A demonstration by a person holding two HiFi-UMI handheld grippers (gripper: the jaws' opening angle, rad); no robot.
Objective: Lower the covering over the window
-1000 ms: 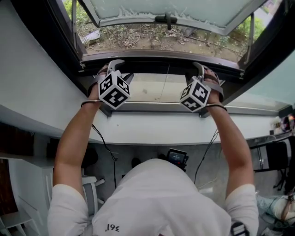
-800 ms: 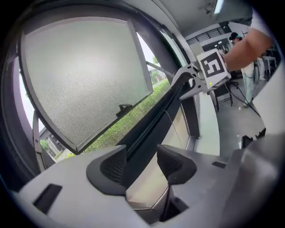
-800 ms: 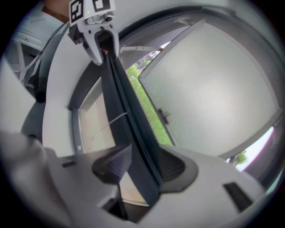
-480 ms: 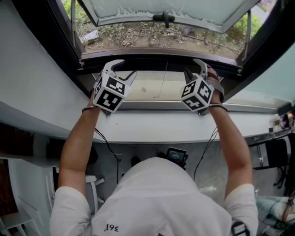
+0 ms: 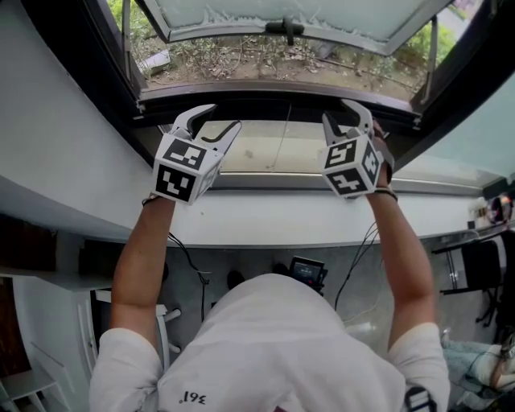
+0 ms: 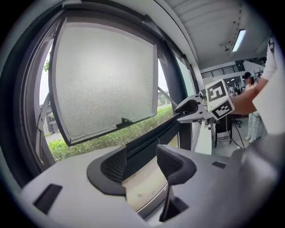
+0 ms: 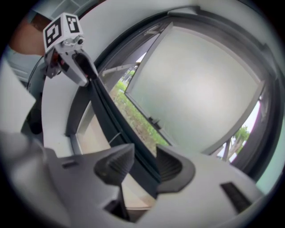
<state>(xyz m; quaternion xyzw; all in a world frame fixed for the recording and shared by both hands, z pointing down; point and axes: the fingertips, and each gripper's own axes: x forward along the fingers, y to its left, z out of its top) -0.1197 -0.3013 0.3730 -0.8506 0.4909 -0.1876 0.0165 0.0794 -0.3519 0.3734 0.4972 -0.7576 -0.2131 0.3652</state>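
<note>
Now | covering [image 5: 257,154] below left gripper [image 5: 224,117], right gripper [image 5: 338,113] | right jaws closing, empty

All three views toward the window [image 5: 338,20]

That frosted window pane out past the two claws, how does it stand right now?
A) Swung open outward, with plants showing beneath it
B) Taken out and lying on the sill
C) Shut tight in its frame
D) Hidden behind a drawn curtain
A: the frosted pane tilts outward from the dark frame, and plants on the ground outside show through the gap.
</note>
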